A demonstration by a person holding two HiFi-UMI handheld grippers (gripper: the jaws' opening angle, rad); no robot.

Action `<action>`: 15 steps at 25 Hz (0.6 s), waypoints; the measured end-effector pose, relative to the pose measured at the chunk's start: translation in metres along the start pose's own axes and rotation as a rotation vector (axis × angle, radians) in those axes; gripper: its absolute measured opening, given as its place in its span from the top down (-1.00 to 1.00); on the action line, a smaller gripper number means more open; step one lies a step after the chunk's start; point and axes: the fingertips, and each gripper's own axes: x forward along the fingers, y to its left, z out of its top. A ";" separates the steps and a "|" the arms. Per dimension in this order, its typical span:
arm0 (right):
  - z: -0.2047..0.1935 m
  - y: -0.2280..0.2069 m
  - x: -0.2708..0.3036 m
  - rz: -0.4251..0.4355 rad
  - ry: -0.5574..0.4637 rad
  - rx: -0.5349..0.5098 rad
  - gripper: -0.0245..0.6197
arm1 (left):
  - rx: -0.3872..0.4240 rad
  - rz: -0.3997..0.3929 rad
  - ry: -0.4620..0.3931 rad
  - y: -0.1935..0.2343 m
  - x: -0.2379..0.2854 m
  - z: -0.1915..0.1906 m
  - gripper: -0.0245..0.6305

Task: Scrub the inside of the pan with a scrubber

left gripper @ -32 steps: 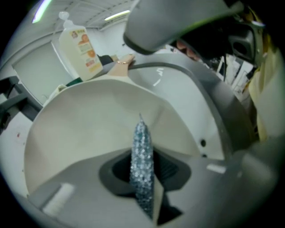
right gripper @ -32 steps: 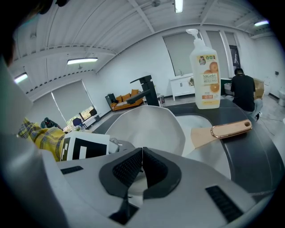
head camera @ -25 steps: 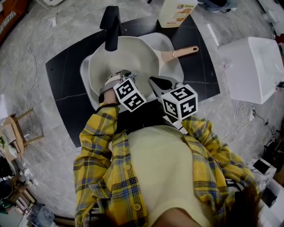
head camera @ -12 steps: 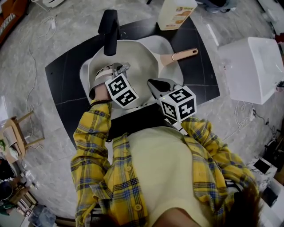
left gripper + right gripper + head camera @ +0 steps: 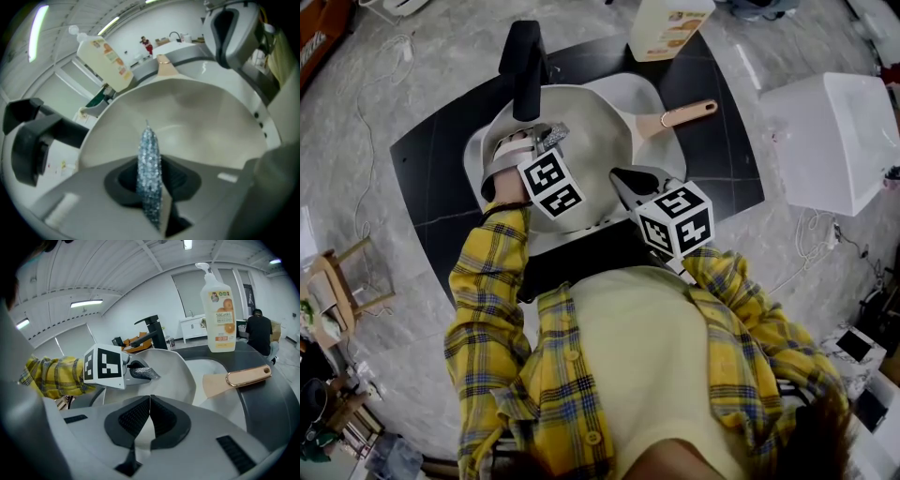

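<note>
Fingers of left gripper (image 5: 546, 141) clamp scrubber (image 5: 150, 159) inside pan (image 5: 602, 141); right gripper (image 5: 149, 401) fingers pinch pan's near rim, grip half-hidden.

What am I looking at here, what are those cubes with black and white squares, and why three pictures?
No robot: a person in a yellow plaid shirt holds a two-jaw gripper in each hand; the patterned cubes are parts of those grippers. One picture comes from a camera on the person's head, looking down; the other two from cameras riding on the grippers, looking along their jaws. On a dark counter sit a white sink, a black faucet and a soap bottle; a cream pan lies in the sink. The left gripper pinches a glittery scrubber over the pan's inside. The right gripper has its jaws closed at the pan's rim, seemingly clamping it.
</note>
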 end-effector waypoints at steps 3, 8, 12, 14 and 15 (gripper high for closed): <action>-0.001 -0.001 0.001 -0.001 0.003 0.003 0.88 | 0.011 -0.019 0.006 -0.004 0.006 -0.001 0.65; 0.000 -0.004 0.001 -0.001 0.004 0.009 0.88 | 0.012 -0.045 0.007 -0.012 0.011 0.001 0.65; 0.000 -0.003 0.001 0.002 0.004 0.010 0.88 | 0.000 -0.070 -0.010 -0.022 0.011 0.006 0.65; 0.000 -0.003 0.001 0.001 0.003 0.009 0.88 | -0.001 -0.074 -0.017 -0.027 0.010 0.008 0.65; 0.000 -0.003 0.001 0.000 0.003 0.009 0.88 | 0.000 -0.074 -0.019 -0.028 0.010 0.008 0.65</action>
